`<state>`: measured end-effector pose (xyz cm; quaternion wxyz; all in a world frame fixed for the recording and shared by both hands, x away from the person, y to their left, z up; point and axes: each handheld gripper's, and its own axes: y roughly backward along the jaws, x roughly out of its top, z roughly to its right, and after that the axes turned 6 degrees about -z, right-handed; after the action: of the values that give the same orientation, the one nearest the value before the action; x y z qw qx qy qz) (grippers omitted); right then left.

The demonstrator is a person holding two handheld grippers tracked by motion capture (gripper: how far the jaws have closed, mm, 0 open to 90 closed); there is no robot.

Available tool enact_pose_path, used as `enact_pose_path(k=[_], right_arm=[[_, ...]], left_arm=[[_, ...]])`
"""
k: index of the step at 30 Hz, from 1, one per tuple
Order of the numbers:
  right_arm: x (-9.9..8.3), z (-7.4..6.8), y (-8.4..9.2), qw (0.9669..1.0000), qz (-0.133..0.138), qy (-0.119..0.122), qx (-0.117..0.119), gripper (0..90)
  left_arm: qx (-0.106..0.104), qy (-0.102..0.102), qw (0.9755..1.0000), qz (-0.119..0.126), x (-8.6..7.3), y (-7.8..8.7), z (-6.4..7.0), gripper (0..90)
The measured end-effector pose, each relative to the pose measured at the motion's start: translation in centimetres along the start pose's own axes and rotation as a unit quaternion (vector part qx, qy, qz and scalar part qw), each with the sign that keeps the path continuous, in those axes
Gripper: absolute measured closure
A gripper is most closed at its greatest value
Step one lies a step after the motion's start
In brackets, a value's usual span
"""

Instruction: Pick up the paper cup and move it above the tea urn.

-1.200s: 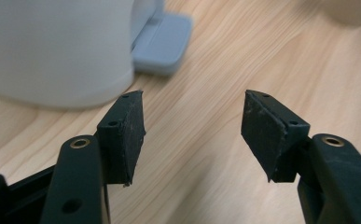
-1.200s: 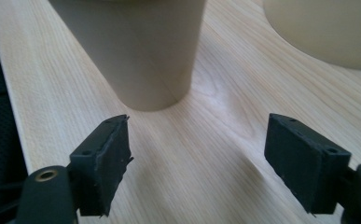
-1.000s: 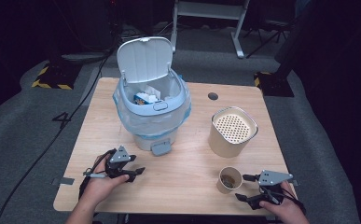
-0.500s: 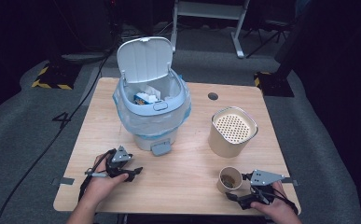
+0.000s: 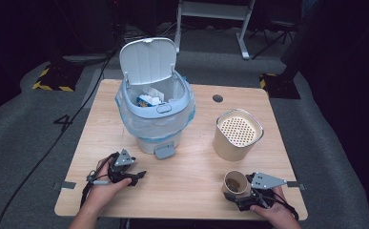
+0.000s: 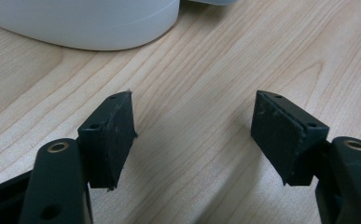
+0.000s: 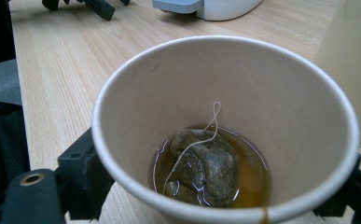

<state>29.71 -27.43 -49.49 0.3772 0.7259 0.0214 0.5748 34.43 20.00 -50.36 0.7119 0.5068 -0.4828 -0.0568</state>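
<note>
A paper cup (image 5: 235, 181) stands near the table's front right; in the right gripper view the cup (image 7: 178, 93) holds a wet tea bag (image 7: 201, 163) in a little brown tea. My right gripper (image 5: 233, 191) has its jaws on either side of the cup wall. They have just closed a little and the pads touch it. My left gripper (image 5: 137, 177) rests at the front left. Its jaws have just been opening and stand wide in the left gripper view (image 6: 194, 135), with bare wood between them.
A pale blue pedal bin (image 5: 156, 107) with its lid up and rubbish inside stands mid-table, its base (image 6: 85, 23) just beyond my left jaws. A beige canister (image 5: 237, 133) with a perforated top stands behind the cup. The table (image 5: 191, 171) has a cable hole (image 5: 217, 98) at the back.
My right gripper has slid left along the front edge up to the cup, so its jaws now flank it. The left hand has stayed where it was.
</note>
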Motion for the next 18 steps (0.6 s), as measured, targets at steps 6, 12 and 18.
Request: enact_pose_path(k=[6,12,18], right_arm=[[-0.2,0.4,0.0,0.9999,0.009,-0.007,0.006,25.4],[-0.1,0.7,0.1,0.9998,0.01,-0.007,0.016,26.7],[0.5,1.3,1.1,0.9995,0.026,-0.007,0.019,26.8]], left_arm=[[0.001,0.0,1.0,0.0,0.0,0.0,0.0,30.6],[0.0,-0.001,1.0,0.0,0.0,0.0,0.0,30.6],[0.0,0.0,1.0,0.0,0.0,0.0,0.0,30.6]])
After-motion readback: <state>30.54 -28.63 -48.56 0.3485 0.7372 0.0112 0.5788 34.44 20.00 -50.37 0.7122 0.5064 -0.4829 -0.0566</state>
